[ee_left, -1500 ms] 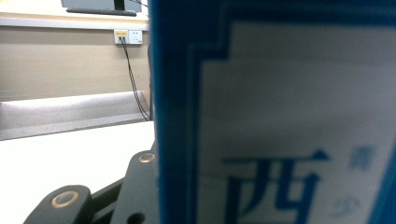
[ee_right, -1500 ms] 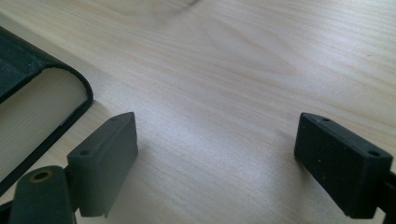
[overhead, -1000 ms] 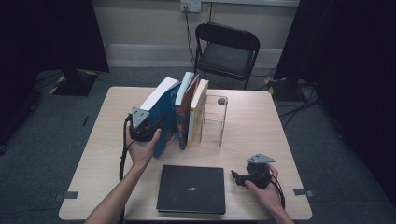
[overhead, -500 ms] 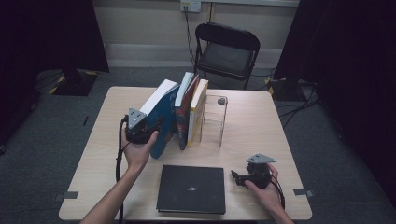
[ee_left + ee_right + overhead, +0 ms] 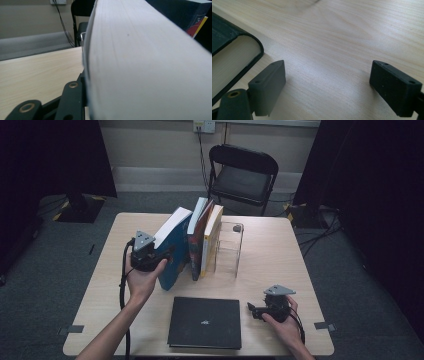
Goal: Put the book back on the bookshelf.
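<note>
A thick blue book [image 5: 175, 257] stands tilted on the table, its top leaning right against two other upright books [image 5: 202, 240]. My left gripper [image 5: 162, 254] clasps its near edge from the left. In the left gripper view the white page block [image 5: 150, 62] lies between the jaws, with the left finger [image 5: 71, 100] against the cover and the other finger hidden. These jaws have just been opening a little with the book still between them. My right gripper [image 5: 253, 310] rests open on the table at the front right, nothing between its fingers [image 5: 332, 87].
A black book [image 5: 205, 322] lies flat at the front middle, its corner [image 5: 227, 57] just left of my right gripper. A clear acrylic stand [image 5: 231, 251] holds up the row of books. A black chair [image 5: 242, 175] stands behind the wooden table [image 5: 280, 250].
My left gripper has moved up and slightly left along the blue book. The right gripper has stayed where it was.
</note>
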